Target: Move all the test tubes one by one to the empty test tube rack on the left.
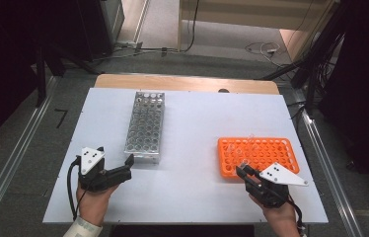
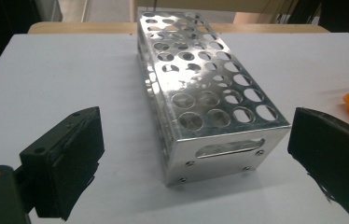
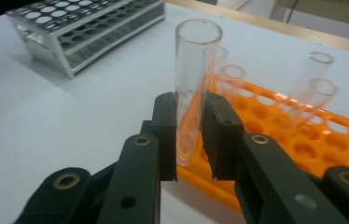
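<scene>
white table [image 1: 187, 148] (matte), grey carpet [image 1: 24, 163] w/ cables [image 1: 266, 48]

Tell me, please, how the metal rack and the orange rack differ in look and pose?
The metal rack is shiny silver, tall and boxy, with stacked plates; the orange rack is bright plastic and lies lower. In the high view the metal rack runs lengthwise away from the person, the orange rack crosswise. The orange rack holds a few glass tubes. Both have rows of round holes and stand on the white table.
</scene>
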Action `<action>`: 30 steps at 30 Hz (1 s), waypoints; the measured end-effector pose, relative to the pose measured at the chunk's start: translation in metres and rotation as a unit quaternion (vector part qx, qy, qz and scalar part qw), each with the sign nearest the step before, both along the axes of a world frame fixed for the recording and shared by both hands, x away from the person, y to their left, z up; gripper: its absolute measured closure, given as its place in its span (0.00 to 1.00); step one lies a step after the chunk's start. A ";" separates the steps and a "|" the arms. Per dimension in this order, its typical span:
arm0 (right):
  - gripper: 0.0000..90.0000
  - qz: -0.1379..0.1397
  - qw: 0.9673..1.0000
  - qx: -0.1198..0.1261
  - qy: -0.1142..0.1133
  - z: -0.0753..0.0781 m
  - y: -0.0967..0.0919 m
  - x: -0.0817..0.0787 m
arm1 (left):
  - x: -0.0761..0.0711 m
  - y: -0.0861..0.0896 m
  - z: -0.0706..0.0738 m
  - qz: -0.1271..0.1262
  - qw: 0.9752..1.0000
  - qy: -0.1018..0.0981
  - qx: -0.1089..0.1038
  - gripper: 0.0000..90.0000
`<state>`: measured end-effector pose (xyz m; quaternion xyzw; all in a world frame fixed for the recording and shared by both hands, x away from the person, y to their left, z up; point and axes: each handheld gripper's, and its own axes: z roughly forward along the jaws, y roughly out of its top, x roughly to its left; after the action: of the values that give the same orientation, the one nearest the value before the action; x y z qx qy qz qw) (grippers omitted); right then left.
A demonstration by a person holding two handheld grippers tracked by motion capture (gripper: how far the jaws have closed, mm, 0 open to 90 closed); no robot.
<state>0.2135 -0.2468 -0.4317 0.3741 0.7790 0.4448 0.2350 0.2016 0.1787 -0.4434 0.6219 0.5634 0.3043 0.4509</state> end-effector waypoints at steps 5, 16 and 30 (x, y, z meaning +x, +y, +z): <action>0.82 0.036 0.999 -0.006 0.006 -0.001 0.020 -0.003 | 0.004 -0.015 0.004 -0.018 1.000 -0.001 0.005 0.05; 0.82 0.083 0.996 -0.008 0.022 -0.003 0.069 0.017 | 0.017 -0.040 0.014 -0.064 0.998 -0.001 0.002 0.14; 0.82 0.124 0.991 -0.032 0.042 -0.015 0.131 0.047 | 0.026 -0.075 0.017 -0.142 0.990 -0.005 0.026 0.32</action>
<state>0.2600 -0.1157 -0.4466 0.2853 0.8424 0.4293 0.1574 0.2278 0.1041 -0.4263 0.7054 0.4595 0.2545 0.4760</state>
